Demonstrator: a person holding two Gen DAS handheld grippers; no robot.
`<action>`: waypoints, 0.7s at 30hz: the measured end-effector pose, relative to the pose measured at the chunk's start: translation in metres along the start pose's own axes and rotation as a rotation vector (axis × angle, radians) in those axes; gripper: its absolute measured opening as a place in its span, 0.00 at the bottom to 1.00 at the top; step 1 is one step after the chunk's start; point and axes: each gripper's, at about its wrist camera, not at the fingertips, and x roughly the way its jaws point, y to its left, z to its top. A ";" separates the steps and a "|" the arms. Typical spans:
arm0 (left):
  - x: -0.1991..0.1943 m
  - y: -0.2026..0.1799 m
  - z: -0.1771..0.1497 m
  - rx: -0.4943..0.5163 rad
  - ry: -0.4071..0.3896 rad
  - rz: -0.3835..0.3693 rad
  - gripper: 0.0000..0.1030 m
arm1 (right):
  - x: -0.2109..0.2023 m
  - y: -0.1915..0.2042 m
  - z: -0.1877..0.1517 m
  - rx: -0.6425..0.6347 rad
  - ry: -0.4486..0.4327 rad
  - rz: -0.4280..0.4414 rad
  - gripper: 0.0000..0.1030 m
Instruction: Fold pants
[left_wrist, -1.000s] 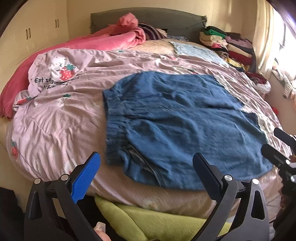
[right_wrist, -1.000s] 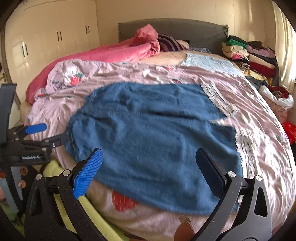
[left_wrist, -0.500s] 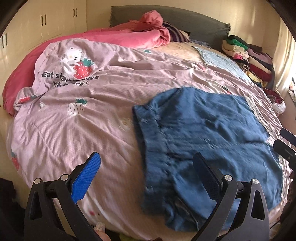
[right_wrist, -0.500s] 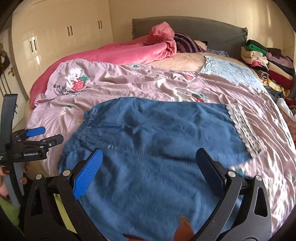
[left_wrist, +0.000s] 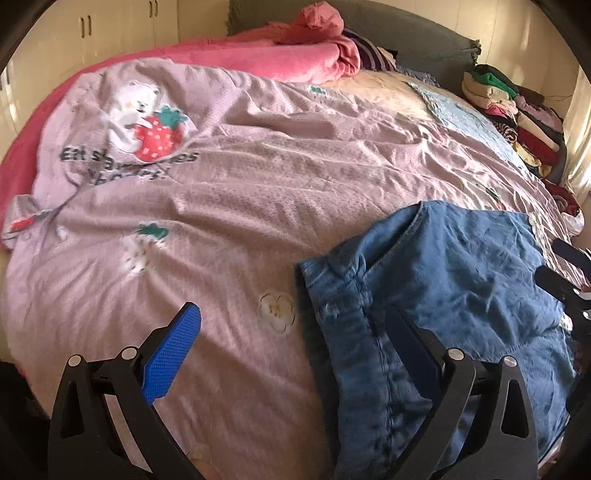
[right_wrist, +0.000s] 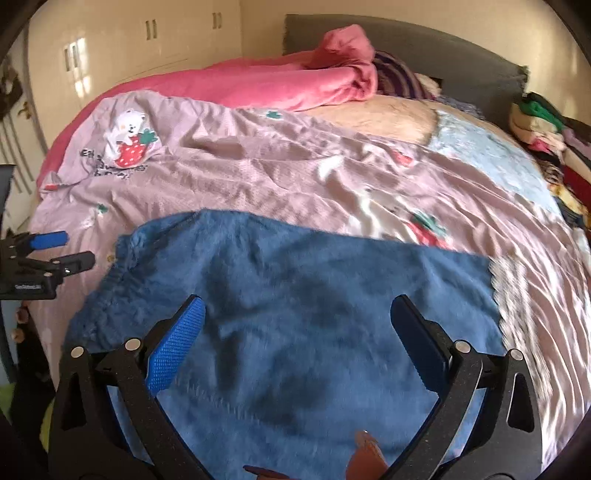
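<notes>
Blue denim pants (left_wrist: 443, 295) lie spread flat on the pink bed cover, waistband to the left, lace-trimmed hem to the right. In the right wrist view the pants (right_wrist: 295, 314) fill the lower middle. My left gripper (left_wrist: 295, 332) is open and empty, hovering over the waistband edge; its right finger is over the denim, its left over the bed cover. It also shows in the right wrist view (right_wrist: 55, 251) at the left edge. My right gripper (right_wrist: 297, 325) is open and empty, low over the middle of the pants.
A pink strawberry-print cover (left_wrist: 221, 184) spans the bed. A rolled pink blanket (left_wrist: 295, 62) lies at the head by the grey headboard (right_wrist: 406, 40). Stacks of folded clothes (left_wrist: 517, 110) sit at the far right. White cupboards (right_wrist: 129, 48) stand at the left.
Both grippers have moved forward and lower over the bed. The left view swung left, so the pants now sit at its right. Both stay open.
</notes>
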 end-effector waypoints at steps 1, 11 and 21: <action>0.006 0.000 0.004 0.005 0.010 -0.001 0.96 | 0.005 -0.001 0.004 -0.006 0.003 0.001 0.92; 0.054 0.004 0.023 0.066 0.020 -0.006 0.96 | 0.075 0.000 0.040 -0.151 0.104 -0.004 0.92; 0.064 -0.011 0.019 0.146 -0.002 -0.153 0.36 | 0.102 0.015 0.046 -0.271 0.149 0.006 0.92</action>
